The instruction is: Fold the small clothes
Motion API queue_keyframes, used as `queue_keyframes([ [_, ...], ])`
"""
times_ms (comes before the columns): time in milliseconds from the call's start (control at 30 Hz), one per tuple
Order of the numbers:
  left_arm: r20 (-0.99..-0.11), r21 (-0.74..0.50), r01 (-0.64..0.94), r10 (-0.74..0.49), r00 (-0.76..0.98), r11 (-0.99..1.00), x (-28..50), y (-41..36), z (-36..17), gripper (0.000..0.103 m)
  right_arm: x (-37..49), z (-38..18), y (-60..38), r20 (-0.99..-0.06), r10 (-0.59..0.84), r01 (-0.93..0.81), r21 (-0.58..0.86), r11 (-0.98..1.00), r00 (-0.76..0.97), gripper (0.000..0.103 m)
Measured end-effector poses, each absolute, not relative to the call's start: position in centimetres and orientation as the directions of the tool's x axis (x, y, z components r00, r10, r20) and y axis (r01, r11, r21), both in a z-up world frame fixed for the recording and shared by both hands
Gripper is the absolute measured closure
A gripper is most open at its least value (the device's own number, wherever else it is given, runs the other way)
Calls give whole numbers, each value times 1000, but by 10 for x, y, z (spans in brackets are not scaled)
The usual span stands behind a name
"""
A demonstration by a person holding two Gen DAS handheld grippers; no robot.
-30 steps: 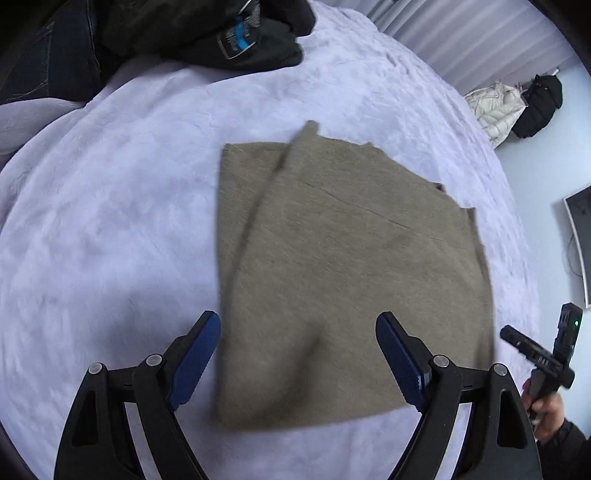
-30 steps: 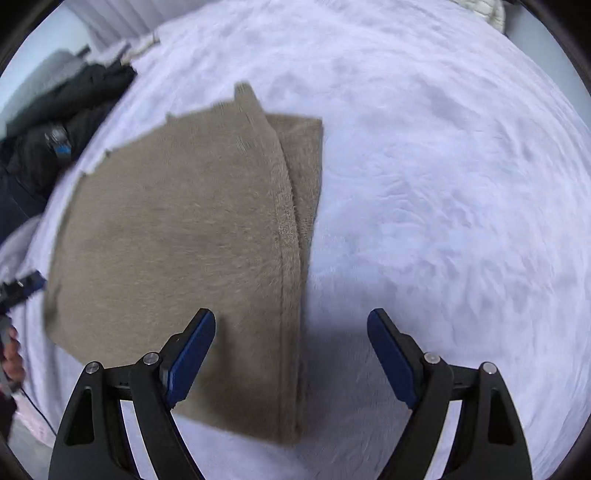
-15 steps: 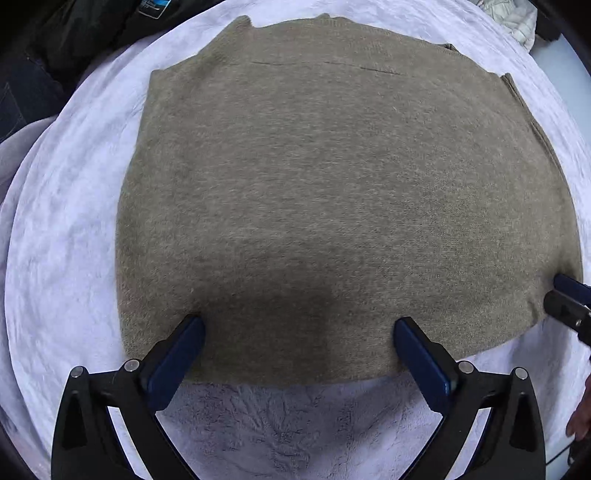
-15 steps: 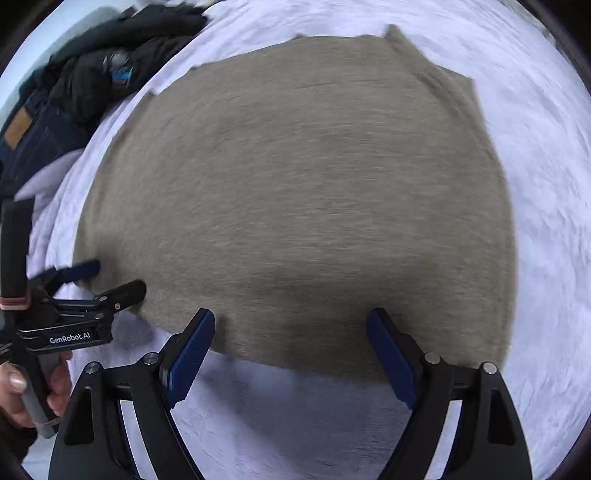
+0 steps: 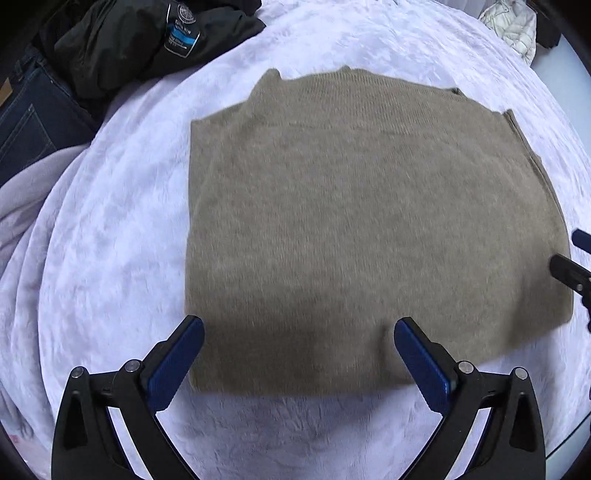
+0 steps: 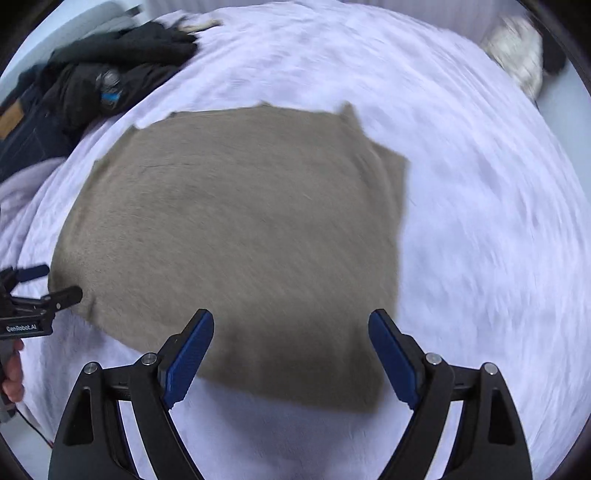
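while both grippers point steeply down over the bed, the folded brown sweater (image 5: 351,236) lies flat on the fluffy white blanket (image 5: 110,229), roughly in its middle. the left gripper (image 5: 299,350) has its blue-padded jaws spread wide after just opening further, with the sweater's near edge showing between them but nothing pinched. the right gripper (image 6: 291,343) also stands wide apart above the sweater's near edge, its pads gripping no cloth. along the sweater's right side a lower layer sticks out past the top fold. a pile of dark clothes (image 5: 140,44) and a pair of jeans (image 5: 29,122) sit at the far left of the blanket, well apart from the sweater. a white padded jacket (image 5: 513,26) lies beyond the far right corner.
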State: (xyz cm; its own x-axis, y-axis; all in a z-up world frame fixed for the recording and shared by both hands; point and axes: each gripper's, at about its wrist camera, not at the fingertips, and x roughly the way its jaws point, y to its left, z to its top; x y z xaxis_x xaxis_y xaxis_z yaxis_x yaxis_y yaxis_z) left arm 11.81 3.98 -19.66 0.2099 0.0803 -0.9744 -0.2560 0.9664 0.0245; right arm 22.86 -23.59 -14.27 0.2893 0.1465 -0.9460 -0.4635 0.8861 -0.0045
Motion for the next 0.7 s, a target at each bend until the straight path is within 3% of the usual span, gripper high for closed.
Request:
queue_keyframes([
  [200, -971, 35, -273, 97, 218, 962, 160, 52, -205, 0, 270, -169, -152, -953, 138, -552, -34, 833, 268, 15],
  [333, -981, 52, -276, 101, 168, 960, 176, 74, -229, 0, 278, -192, -161, -971, 103, -529, -28, 848, 216, 13],
  [533, -970, -128, -432, -22, 241, 893, 130, 152, -211, 0, 279, -184, -237, -968, 126, -377, 37, 925, 215, 10],
  [700, -907, -412, -540, -275, 318, 734, 101, 210, -225, 4, 244, -156, -289, -959, 81, -284, 1, 959, 270, 10],
])
